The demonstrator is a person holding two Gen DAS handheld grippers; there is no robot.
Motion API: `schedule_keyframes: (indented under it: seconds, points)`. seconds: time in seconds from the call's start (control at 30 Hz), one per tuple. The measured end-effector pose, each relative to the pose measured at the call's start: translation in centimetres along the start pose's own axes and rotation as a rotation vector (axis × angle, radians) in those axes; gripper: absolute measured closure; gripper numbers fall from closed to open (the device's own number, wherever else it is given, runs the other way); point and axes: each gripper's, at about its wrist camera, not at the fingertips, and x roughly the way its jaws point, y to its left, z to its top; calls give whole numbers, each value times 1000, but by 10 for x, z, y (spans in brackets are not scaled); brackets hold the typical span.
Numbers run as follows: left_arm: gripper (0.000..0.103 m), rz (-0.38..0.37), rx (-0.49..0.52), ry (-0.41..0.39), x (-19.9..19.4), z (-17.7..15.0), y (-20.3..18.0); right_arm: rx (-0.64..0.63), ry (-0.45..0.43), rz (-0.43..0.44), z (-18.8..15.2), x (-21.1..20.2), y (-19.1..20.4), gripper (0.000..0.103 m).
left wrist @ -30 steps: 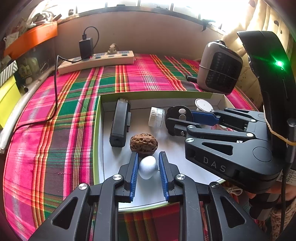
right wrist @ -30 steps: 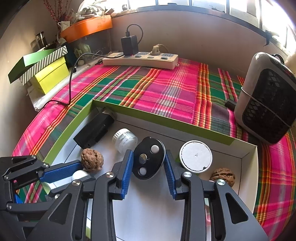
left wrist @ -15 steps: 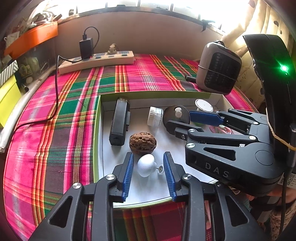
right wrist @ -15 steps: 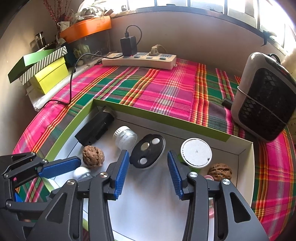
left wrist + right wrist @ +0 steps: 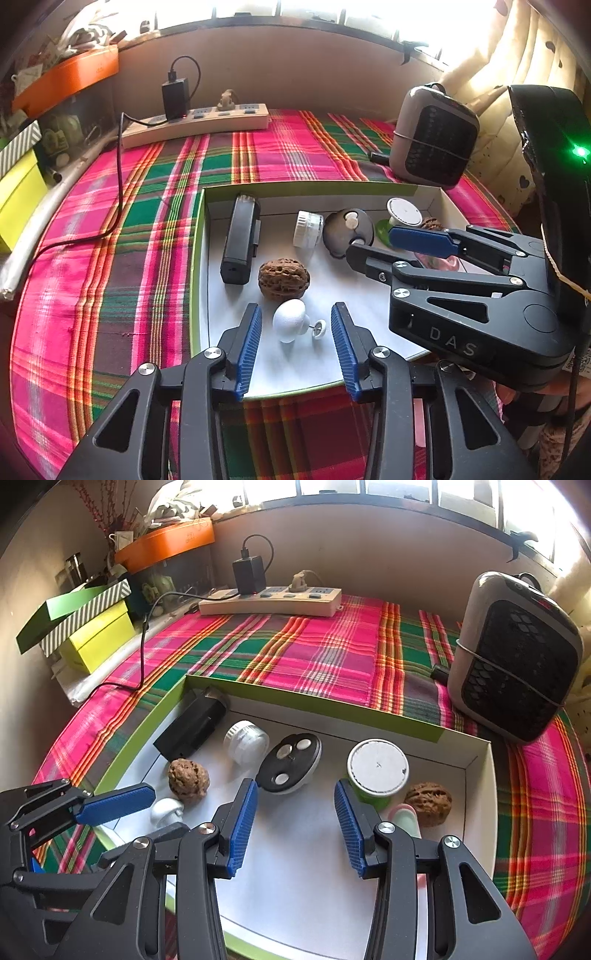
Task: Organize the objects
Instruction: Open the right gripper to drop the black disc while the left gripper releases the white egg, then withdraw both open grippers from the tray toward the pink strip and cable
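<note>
A white box tray (image 5: 197, 258) with a green rim lies on the plaid cloth. My left gripper (image 5: 296, 308) hangs over its near corner, and its jaws are opening. A white knob with a metal pin (image 5: 290, 319) lies on the tray floor between the pads, touching neither. A walnut (image 5: 283, 278) sits just beyond it. My right gripper (image 5: 295, 784) stands open with nothing between its fingers. A black disc with metal dots (image 5: 290, 762) lies just past its tips. In the left wrist view the right gripper (image 5: 369, 242) reaches in from the right.
The tray also holds a black oblong device (image 5: 240, 240), a white jar (image 5: 246, 740), a green cup with a white lid (image 5: 376, 768), a second walnut (image 5: 428, 803) and a pink piece (image 5: 404, 818). A small heater (image 5: 517, 657), a power strip (image 5: 269, 600) and stacked boxes (image 5: 96, 635) ring the cloth.
The left jaws have spread off the white knob, which now lies free on the tray. The right jaws have opened off the black disc and drawn back a little.
</note>
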Motion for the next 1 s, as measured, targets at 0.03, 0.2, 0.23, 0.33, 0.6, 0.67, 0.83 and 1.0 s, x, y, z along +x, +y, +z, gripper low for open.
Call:
schedule_keyframes:
  seconds: [0.03,0.2,0.23,0.33,0.6,0.67,0.83,1.0]
  points:
    - [66,1,0,-2,-1,0,0,1,-2,2,0,-1,0,58]
    - [66,3,4,-7,-7,-3,-3,11,-18,-2,-3,-10,-2,58]
    - [66,7,6,-10,-9,-3,-3,14,-21,-4,-3,-12,-2,58]
    - [65,24,23,-22,-14,-5,-7,18,-30,-8,-6,-18,-3,58]
    - [65,29,28,-47,-30,-10,-10,29,-58,-10,-16,-38,-4,58]
    - [65,32,29,-56,-35,-13,-11,26,-63,-16,-19,-43,-4,58]
    - [65,33,25,-64,-43,-17,-13,32,-83,-18,-27,-57,-4,58]
    - [65,8,21,-72,-53,-22,-15,29,-102,-21,-37,-70,-2,58]
